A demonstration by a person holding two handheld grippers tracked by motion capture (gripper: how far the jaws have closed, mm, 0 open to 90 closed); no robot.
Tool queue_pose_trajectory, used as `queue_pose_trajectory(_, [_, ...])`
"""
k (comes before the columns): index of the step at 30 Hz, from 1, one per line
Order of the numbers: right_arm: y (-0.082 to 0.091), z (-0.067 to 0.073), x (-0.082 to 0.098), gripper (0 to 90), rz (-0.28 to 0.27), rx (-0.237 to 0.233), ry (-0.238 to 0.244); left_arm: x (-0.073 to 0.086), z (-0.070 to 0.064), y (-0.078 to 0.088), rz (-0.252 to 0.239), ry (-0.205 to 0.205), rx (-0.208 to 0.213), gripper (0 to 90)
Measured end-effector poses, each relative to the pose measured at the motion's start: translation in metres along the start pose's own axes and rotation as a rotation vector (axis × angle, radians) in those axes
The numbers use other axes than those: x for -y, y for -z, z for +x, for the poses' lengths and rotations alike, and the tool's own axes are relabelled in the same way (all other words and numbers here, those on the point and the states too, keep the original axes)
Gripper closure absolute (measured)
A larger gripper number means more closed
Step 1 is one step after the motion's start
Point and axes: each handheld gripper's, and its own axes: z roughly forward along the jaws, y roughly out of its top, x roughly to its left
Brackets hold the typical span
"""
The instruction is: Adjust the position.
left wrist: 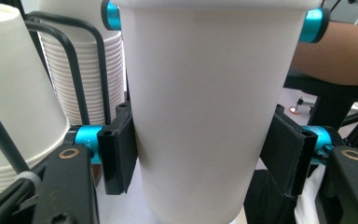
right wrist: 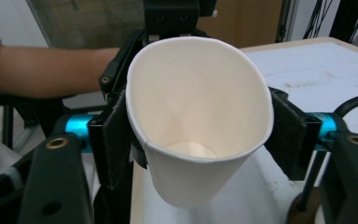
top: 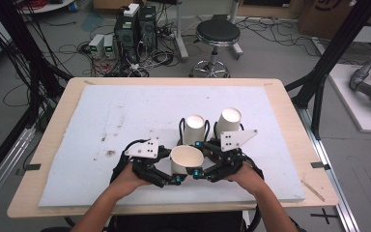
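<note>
**Two grippers, one paper cup between them**

On the white foam board [top: 125,116] that covers the wooden table [top: 290,101], the left gripper [top: 178,179] comes in from seven o'clock; its black jaws are pinching the paper cup [top: 186,159] low on the wall, the pads [left wrist: 117,154] pressed flat against both sides in the left gripper view; the cup stands near the front middle of the board, its open mouth tipped toward the person; at five o'clock of the cup the right gripper [top: 194,172] meets it, and in the right gripper view its pads [right wrist: 114,140] clamp the rim from both sides, squeezing the mouth into an oval; the jaws stand wide around that rim; at twelve o'clock of the held cup a stack of cups [top: 194,129] sits in a black wire holder [top: 180,126]; at one o'clock a second stack [top: 228,124] leans beside it, the two stacks just apart.
</note>
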Motion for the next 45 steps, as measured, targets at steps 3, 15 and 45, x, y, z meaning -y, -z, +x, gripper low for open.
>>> queue_pose_trajectory(3, [-0.002, 0.001, 0.001, 21.2, -0.011, 0.010, -0.014, -0.001, 0.000, 0.000, -0.019, 0.003, 0.004, 34.5])
queue_pose_trajectory(15, [-0.004, 0.005, -0.003, 34.9, 0.027, 0.027, 0.066, 0.001, -0.002, -0.005, 0.011, 0.026, -0.014, 25.2])
queue_pose_trajectory(45, [-0.012, 0.005, 0.001, 31.2, -0.041, 0.005, 0.010, -0.002, -0.004, -0.004, -0.018, -0.003, -0.012, 33.5])
